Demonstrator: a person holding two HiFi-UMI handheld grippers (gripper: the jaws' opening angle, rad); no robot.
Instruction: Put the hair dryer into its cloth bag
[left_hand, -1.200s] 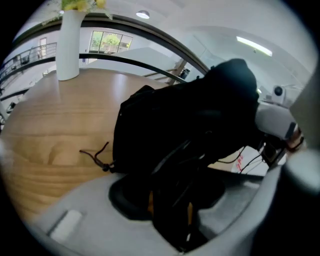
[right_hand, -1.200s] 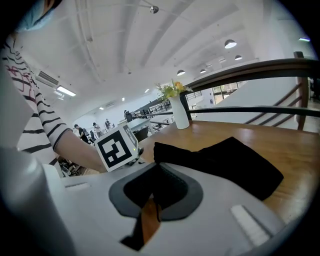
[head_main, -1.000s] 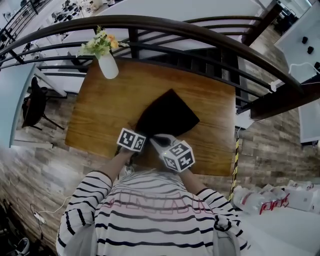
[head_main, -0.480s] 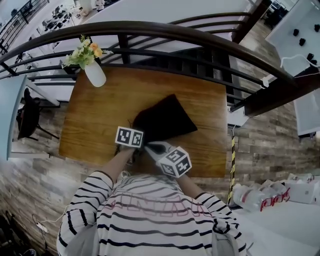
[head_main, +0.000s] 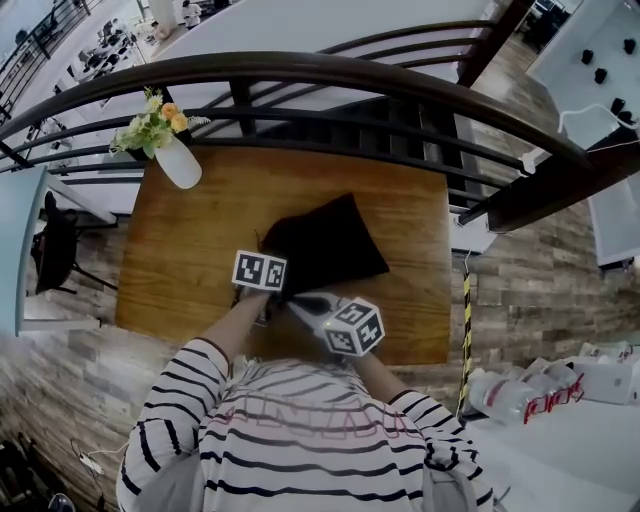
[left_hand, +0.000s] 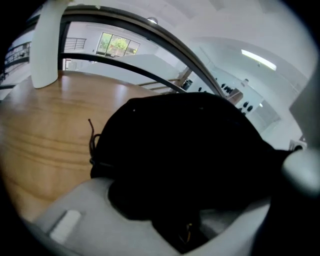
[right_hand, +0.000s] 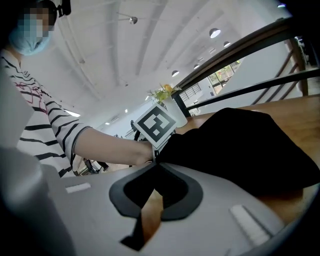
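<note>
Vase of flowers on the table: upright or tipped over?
Upright. In the left gripper view the vase stands straight on the table; the right gripper view shows flowers above it.

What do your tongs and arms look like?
The left tongs and right tongs are light grey, with dark pads inside the right pair. Each carries a white cube printed with black square markers. The sleeves are white with black stripes.

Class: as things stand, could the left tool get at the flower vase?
Probably not yet. The left tool is closed on the cloth bag; the vase stands apart at the table's far left corner. Nothing blocks the way, but it must let go first.
</note>
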